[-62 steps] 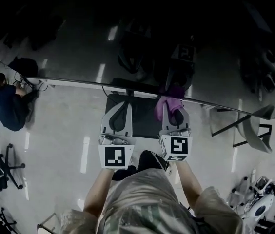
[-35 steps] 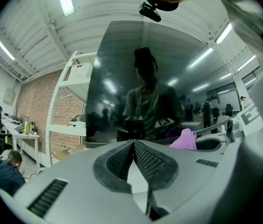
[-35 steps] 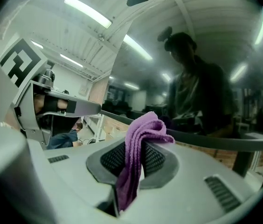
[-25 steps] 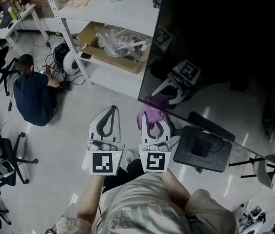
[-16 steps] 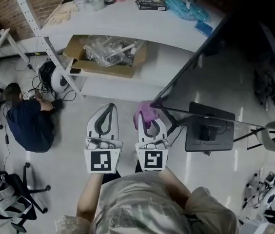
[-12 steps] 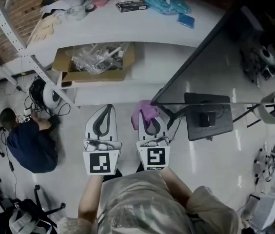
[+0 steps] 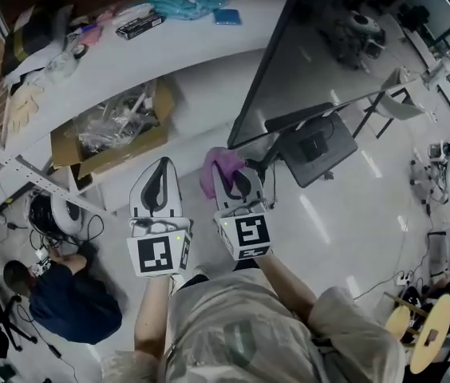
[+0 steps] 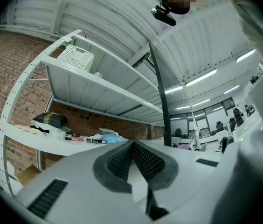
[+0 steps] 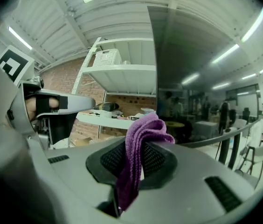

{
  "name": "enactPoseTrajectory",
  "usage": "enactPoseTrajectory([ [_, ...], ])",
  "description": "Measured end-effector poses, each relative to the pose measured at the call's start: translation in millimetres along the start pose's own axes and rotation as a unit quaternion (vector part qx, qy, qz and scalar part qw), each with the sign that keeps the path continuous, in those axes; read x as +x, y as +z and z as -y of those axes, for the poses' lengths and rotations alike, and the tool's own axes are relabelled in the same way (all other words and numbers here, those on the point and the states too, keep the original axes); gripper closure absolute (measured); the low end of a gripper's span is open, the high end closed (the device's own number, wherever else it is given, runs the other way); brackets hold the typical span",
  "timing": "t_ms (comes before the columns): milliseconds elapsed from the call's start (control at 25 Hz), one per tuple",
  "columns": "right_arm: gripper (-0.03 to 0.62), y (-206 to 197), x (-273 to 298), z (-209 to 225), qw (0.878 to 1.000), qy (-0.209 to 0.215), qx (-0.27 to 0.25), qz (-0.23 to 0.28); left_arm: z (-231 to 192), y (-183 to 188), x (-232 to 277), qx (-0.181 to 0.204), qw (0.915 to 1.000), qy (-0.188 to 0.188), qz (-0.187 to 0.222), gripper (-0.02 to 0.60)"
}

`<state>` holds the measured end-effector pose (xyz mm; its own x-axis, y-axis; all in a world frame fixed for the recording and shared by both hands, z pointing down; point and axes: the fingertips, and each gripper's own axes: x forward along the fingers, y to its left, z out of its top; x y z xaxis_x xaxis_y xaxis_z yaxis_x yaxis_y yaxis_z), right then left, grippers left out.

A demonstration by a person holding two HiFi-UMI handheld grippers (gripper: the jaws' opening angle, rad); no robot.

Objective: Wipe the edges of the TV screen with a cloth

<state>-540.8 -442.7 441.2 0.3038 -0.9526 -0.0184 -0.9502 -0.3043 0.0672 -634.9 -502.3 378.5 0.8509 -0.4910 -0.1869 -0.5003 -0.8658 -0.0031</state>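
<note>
Box (image 7: 123,148) of bags (image 7: 116,120) shifted leftward; right gripper (image 7: 231,172) clamps cloth (image 7: 215,166), left gripper (image 7: 161,164) clenched empty

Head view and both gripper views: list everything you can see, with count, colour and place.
TV screen: one, dark, upper right, on a dark stand.
cloth: one, purple, centre, near the screen's lower corner.
shelf unit: one, white, upper left.
cardboard box: one, brown, lower shelf, holding clear bags.
person: one, dark blue top, crouched on the floor, lower left.
left gripper: white, jaws together, empty.
right gripper: white, shut on the cloth.
</note>
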Motion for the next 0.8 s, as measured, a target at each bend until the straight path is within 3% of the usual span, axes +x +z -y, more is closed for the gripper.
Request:
enactPoseTrajectory([
  [280,0.540,50,7,17,0.998,-0.051,-0.031,0.026,-1,20,6,-0.005,0.9998,-0.015,0.014,0.566],
  [440,0.540,107,4,14,0.993,-0.055,-0.083,0.068,-3,36,19,0.003,0.9998,-0.015,0.015,0.566],
  [600,0.540,167,-1,14,0.986,-0.044,-0.123,0.106,3,72,36,0.025,0.9991,-0.017,0.029,0.566],
  [800,0.539,239,-7,17,0.979,-0.030,-0.131,0.151,18,139,61,0.042,0.9970,-0.035,0.055,0.566],
])
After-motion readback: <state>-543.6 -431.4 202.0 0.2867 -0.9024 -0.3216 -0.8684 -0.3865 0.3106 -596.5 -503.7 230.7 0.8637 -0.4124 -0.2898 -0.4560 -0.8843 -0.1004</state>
